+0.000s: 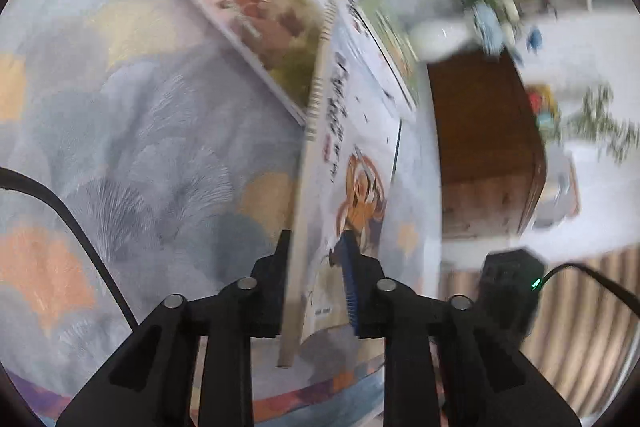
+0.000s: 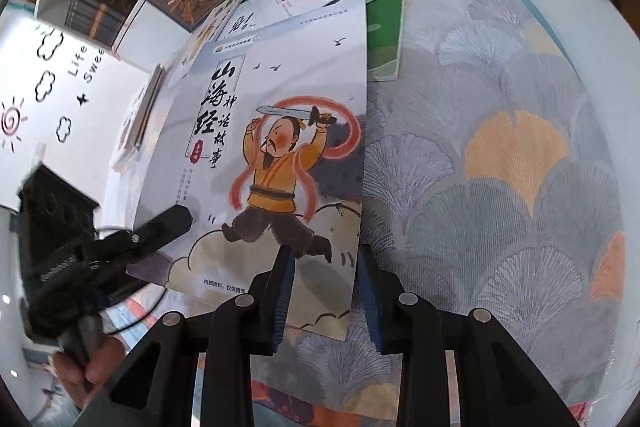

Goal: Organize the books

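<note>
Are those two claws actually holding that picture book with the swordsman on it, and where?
Yes. The left gripper and the right gripper both pinch the swordsman book at its bottom edge.

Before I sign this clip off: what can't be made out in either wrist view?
1. Left wrist view: the title on the swordsman book, smeared by motion blur and seen nearly edge-on.
2. Left wrist view: the white vase and the things behind it, blurred.
3. Right wrist view: the green book, mostly covered by the swordsman book.
4. Right wrist view: the small print at the cover's bottom, cut off by the right tongs.
</note>
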A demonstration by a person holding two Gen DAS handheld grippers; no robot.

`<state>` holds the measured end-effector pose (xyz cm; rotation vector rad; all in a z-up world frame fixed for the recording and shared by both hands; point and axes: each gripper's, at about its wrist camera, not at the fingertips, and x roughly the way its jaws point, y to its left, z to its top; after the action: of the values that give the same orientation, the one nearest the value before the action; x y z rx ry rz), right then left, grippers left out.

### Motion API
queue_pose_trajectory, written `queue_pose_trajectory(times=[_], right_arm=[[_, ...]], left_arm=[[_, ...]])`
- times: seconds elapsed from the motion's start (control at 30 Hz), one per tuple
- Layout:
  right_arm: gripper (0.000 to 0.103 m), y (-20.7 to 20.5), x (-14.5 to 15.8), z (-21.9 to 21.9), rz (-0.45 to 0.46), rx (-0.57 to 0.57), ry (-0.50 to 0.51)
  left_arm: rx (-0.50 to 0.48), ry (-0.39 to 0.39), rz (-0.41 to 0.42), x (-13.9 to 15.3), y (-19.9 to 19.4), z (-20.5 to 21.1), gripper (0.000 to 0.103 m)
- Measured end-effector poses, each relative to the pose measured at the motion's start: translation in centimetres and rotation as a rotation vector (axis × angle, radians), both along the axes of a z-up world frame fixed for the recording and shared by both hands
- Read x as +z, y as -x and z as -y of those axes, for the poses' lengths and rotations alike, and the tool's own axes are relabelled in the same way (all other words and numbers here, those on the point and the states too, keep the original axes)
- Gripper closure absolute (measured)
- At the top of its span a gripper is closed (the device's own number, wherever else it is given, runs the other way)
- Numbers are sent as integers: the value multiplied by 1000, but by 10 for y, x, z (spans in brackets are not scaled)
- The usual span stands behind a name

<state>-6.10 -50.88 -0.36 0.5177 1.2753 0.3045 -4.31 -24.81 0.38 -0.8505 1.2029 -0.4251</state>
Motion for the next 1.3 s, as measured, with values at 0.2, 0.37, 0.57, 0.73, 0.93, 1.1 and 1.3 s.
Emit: queue_pose_trajectory(times=[0.2, 0.37, 0.57, 0.73, 0.93, 1.1, 1.3], right_arm=[[69, 14, -3, 19, -95, -33, -158], [55, 23, -13, 32, -130, -110, -344], [43, 31, -31, 47, -179, -183, -526], [43, 31, -41, 51, -189, -229, -660], [71, 24, -24, 45, -119, -202, -579], [76, 21, 16, 22, 16, -67, -238], [77, 26, 43, -5, 103, 31, -85]], left_arm=[[61, 234, -54, 2, -1, -13, 86], [70, 366, -96, 4, -5, -5, 86], [86, 455, -155, 1, -9, -3, 86], [80, 513, -201, -5, -11, -2, 86], [72, 404, -192, -3, -12, -8, 86], [-12, 161, -123, 11, -13, -3, 86], [-145, -197, 48, 48, -10, 20, 86]])
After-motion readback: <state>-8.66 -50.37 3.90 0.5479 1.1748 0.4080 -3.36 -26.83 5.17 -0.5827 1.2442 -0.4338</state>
